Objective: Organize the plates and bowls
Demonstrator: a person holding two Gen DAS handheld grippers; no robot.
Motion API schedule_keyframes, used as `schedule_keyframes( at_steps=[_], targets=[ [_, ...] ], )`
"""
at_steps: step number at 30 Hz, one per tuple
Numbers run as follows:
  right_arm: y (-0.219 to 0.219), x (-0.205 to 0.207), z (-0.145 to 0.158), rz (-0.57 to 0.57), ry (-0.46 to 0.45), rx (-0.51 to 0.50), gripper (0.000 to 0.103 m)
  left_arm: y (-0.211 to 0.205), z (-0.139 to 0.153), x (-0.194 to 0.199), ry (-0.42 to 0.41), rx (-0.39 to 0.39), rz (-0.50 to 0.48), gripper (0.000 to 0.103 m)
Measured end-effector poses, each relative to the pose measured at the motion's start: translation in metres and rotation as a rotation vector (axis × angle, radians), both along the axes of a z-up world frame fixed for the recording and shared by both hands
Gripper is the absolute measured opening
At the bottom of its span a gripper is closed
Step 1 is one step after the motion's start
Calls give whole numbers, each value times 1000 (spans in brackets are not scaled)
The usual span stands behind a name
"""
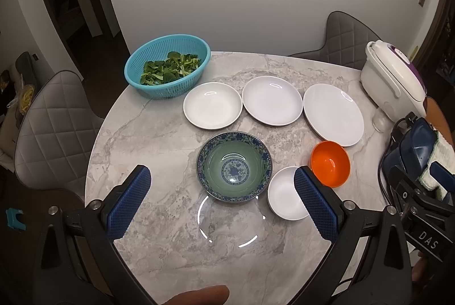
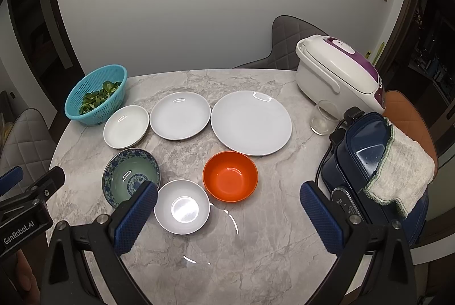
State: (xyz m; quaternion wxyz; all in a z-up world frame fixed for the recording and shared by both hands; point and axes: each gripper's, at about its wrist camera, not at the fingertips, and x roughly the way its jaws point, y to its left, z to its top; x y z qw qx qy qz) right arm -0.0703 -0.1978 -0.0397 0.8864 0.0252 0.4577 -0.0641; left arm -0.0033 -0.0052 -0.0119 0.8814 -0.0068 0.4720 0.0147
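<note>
Three white plates lie in a row on the marble table (image 1: 159,134): a small deep one (image 1: 212,105) (image 2: 126,126), a middle one (image 1: 272,100) (image 2: 180,115), and a large one (image 1: 333,114) (image 2: 251,123). In front stand a blue-patterned green bowl (image 1: 234,166) (image 2: 130,175), a small white bowl (image 1: 284,194) (image 2: 182,206) and an orange bowl (image 1: 330,163) (image 2: 230,176). My left gripper (image 1: 221,204) is open and empty above the table's near side, in front of the patterned bowl. My right gripper (image 2: 229,216) is open and empty, near the white and orange bowls.
A teal colander (image 1: 167,65) (image 2: 95,94) with green leaves sits at the back left. A white and purple rice cooker (image 2: 338,71), a clear glass (image 2: 324,117) and a dark blue appliance (image 2: 366,151) with a cloth (image 2: 406,171) stand on the right. Grey chairs surround the table.
</note>
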Motion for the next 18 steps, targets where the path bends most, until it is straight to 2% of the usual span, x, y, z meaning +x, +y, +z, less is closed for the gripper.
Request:
schedule_keyframes(
  at_steps=[18],
  targets=[
    [1,-1,-2,0,2,0,102,-1,-5,-5,5,1,-4,102]
  ],
)
